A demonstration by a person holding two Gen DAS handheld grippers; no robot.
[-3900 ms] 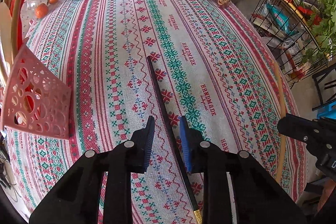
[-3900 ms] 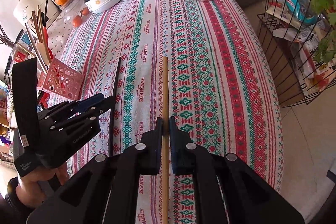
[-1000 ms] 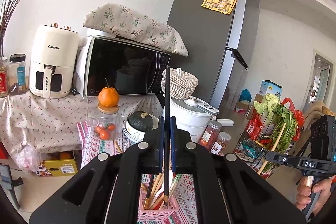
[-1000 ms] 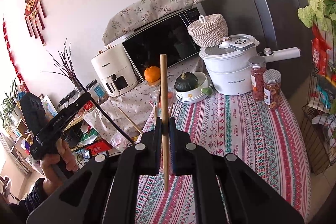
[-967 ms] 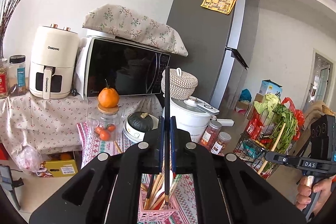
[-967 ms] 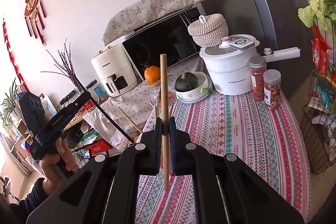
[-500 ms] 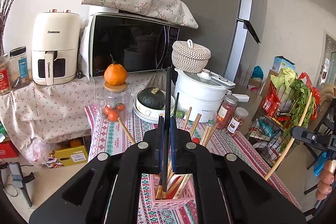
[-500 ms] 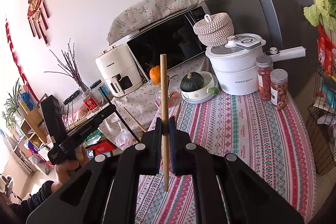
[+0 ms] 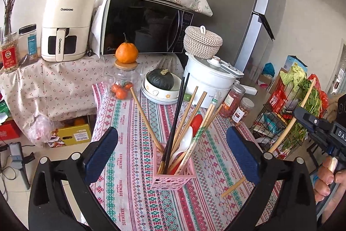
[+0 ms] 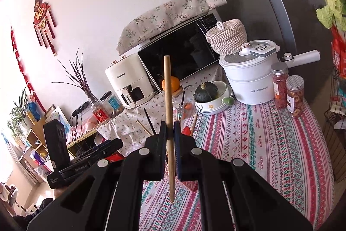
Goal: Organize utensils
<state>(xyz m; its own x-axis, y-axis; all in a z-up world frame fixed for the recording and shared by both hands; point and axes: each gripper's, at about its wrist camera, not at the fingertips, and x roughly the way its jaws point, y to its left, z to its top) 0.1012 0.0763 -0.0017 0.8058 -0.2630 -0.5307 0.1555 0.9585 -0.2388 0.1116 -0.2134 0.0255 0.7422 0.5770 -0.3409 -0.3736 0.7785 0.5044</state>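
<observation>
Chopsticks: black chopstick point(image 9: 175, 120) stands in the pink holder point(image 9: 173, 175), dead centre of the left view, leaning toward 1 o'clock among bamboo sticks, a white spoon and something red. Holder sits on the striped table point(image 9: 129, 166).

Left tool point(image 9: 170, 154) spread wide, empty, one pad either side of the holder. Right tool point(image 10: 170, 144) clenched on a bamboo chopstick point(image 10: 168, 122), upright, lower tip hanging just above the cloth. From the left view that stick sits at 3 o'clock of the holder, slanted, tip near the table.

Risks, as I judge them: holder is crowded and light; a stick pushed in at a slant could snag the leaning ones and tip it. Thin round shaft could pivot in the grip. Two tools near each other, clash possible.

Versus half a second ago: left tool was clamped on the black chopstick above the holder; now released, stick dropped in.
</observation>
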